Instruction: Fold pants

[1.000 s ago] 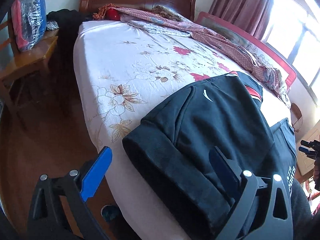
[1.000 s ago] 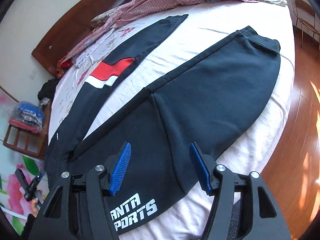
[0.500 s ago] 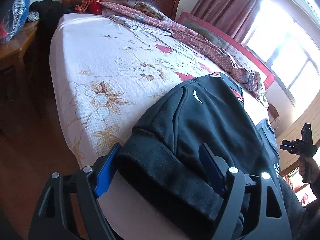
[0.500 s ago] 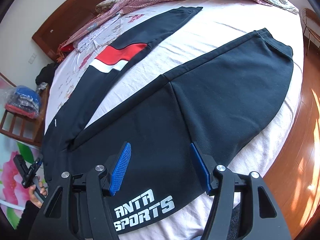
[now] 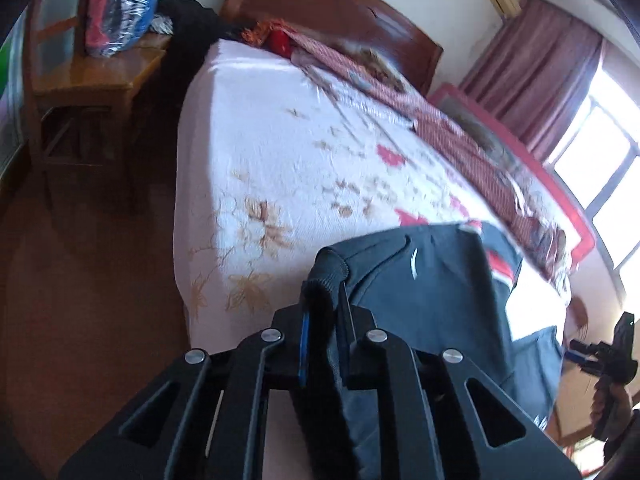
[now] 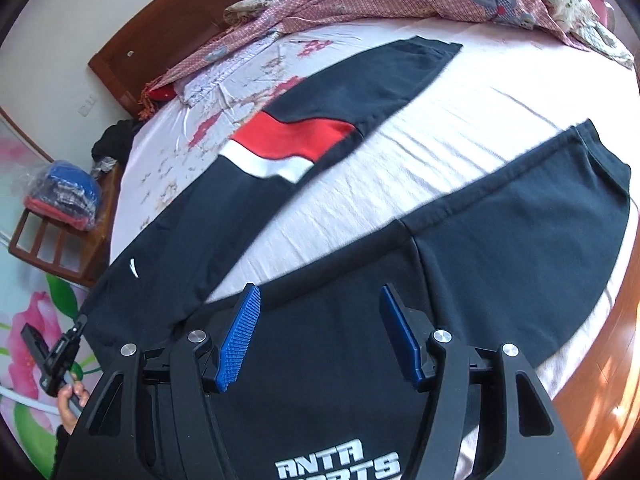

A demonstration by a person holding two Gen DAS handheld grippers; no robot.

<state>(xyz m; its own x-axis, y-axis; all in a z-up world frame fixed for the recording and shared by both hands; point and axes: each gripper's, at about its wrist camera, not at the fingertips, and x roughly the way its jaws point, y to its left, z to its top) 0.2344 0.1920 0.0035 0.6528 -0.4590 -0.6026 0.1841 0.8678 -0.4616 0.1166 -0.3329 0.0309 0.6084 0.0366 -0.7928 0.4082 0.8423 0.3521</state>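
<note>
My left claw [image 5: 324, 344] is clenched on the ribbed waistband [image 5: 320, 300] of the pants [image 6: 320, 380], the dark fabric pinched between the two fingers and bunched up above the edge of the bed [image 5: 280, 152]. My right claw [image 6: 320, 340] is released, blue pads [image 6: 238, 344] spread wide and hovering over the seat of the pants, just above the white "ANTA SPORTS" lettering [image 6: 338, 462]. Whether those pads touch the cloth, I cannot tell.

Beyond the claws, the pants lie spread on the white floral bedsheet, legs splayed apart in a V. The leg on the left of the right wrist view carries a red and white band [image 6: 288, 148] across it and a small white logo [image 6: 134, 268] nearer the waist; the other leg [image 6: 540, 232] runs out toward the bed's right edge, plain dark.

Farther on, a pink checked blanket [image 6: 400, 4] lies rumpled along the far side of the bed. Behind it, the wooden headboard [image 5: 340, 12]. Off to the side, a wooden chair [image 5: 92, 80] holds a plastic-wrapped bundle [image 5: 120, 4], and curtains [image 5: 532, 60] hang by the bright window.
</note>
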